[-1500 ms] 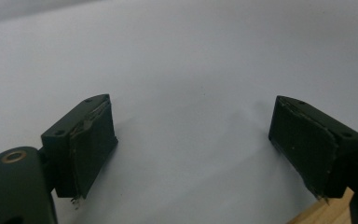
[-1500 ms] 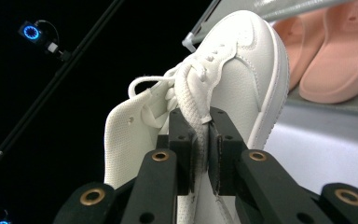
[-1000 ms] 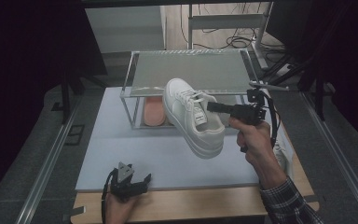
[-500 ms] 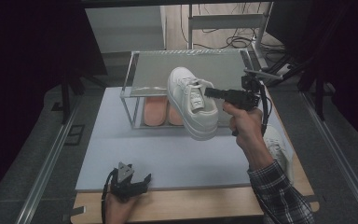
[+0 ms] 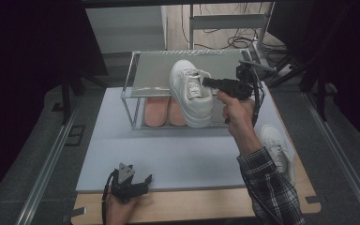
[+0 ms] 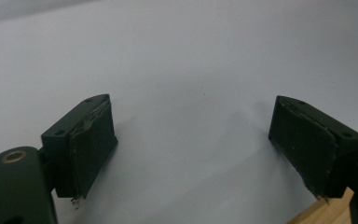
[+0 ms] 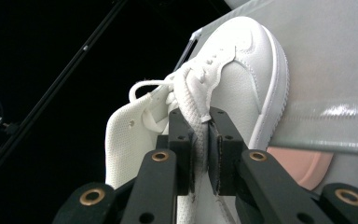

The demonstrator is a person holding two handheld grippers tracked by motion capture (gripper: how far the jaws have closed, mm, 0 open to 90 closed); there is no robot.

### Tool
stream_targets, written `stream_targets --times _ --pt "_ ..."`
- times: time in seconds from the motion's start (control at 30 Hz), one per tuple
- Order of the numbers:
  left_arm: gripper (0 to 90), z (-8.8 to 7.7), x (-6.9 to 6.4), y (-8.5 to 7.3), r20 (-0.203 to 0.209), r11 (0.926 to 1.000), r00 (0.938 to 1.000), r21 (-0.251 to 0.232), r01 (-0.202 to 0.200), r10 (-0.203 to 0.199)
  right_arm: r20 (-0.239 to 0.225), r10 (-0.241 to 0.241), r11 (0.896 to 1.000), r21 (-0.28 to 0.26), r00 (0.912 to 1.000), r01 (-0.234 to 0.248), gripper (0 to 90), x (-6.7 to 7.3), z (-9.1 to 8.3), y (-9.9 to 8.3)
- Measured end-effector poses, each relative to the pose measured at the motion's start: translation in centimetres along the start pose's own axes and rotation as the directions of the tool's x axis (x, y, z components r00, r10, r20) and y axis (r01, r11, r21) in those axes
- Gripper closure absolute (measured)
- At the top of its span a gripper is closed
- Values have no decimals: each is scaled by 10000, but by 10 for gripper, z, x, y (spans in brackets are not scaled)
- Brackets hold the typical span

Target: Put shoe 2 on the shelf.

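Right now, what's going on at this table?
A person is lifting a white sneaker with the right gripper, whose fingers are clamped on the shoe's side by the laces. The sneaker hangs in the air at the top shelf of a small metal rack; a pair of pink slippers lies on the level below. A second white sneaker sits on the table at the right. The left gripper rests open near the table's front edge.

bare rack top (image 5: 159, 70) beside sneaker (image 5: 190, 93)
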State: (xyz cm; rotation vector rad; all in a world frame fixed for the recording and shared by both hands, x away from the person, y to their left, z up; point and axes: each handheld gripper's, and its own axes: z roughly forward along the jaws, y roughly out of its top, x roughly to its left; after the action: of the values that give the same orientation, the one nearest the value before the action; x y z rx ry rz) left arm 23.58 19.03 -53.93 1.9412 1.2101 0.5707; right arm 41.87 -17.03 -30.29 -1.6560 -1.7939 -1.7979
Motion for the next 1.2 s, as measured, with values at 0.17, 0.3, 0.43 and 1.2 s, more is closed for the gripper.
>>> stream_targets --times 0.17,0.3,0.43,1.2 --pt "140 0 0 0 -3 10000 10000 2 -1 1 207 24 9999 -162 9998 -20 814 -1 9 6" --pt "140 0 0 0 -2 10000 10000 1 4 -4 319 177 9996 -229 9993 -170 814 -5 18 9" --pt "140 0 0 0 -4 10000 10000 0 12 -12 331 317 9990 -339 9990 -306 813 -10 25 12" --pt "139 0 0 0 -7 10000 10000 -3 14 -14 249 -83 9971 -752 9997 101 590 -12 38 21"
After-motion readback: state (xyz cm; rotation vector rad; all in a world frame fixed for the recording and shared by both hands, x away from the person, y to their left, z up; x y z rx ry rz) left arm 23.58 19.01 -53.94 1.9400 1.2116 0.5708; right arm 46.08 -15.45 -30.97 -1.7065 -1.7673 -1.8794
